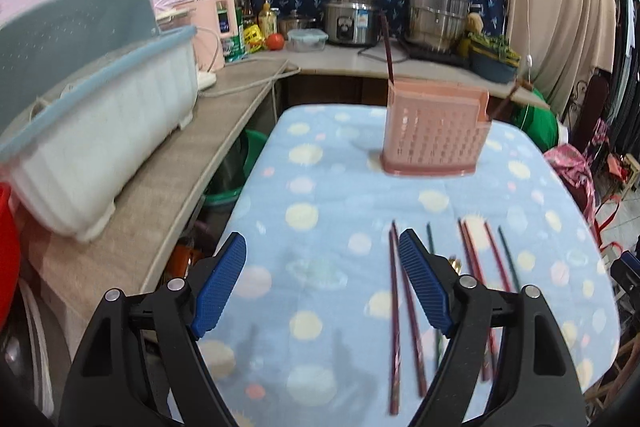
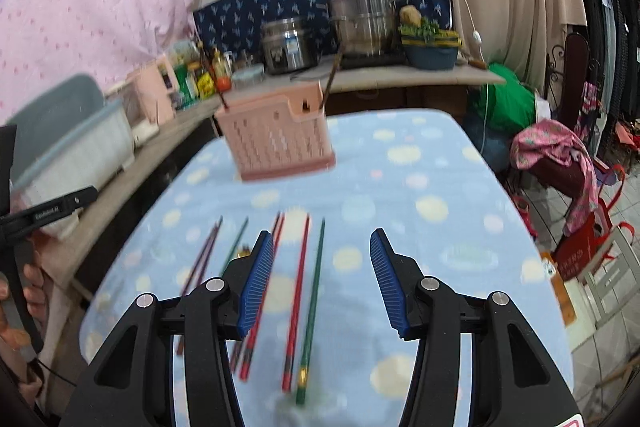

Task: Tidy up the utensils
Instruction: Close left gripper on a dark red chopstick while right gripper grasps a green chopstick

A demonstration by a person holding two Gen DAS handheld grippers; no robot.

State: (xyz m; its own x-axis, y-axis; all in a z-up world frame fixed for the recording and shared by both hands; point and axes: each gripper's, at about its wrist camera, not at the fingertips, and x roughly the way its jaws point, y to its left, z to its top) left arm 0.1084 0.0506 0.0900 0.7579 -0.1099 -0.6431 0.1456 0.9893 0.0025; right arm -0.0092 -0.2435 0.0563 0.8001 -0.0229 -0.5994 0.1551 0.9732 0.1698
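Both grippers lowered toward loose chopsticks, none yet held

On the near part of the dotted blue cloth (image 1: 320, 187) a row of chopsticks is laid out; the pink holder (image 1: 434, 131) stands at the far end, with two sticks already upright in it. The left gripper (image 1: 322, 247) is spread wide with nothing between its jaws, the dark red pair (image 1: 396, 307) lying just beside its right finger. The right gripper (image 2: 322, 247) is held partly apart and empty, with a red chopstick (image 2: 298, 291) and a green chopstick (image 2: 314, 307) seen between its fingers on the cloth below. A fresh pickup is judged to be in hand. Next, each gripper would need to be aligned over one stick, lowered and closed before the carry to the holder.
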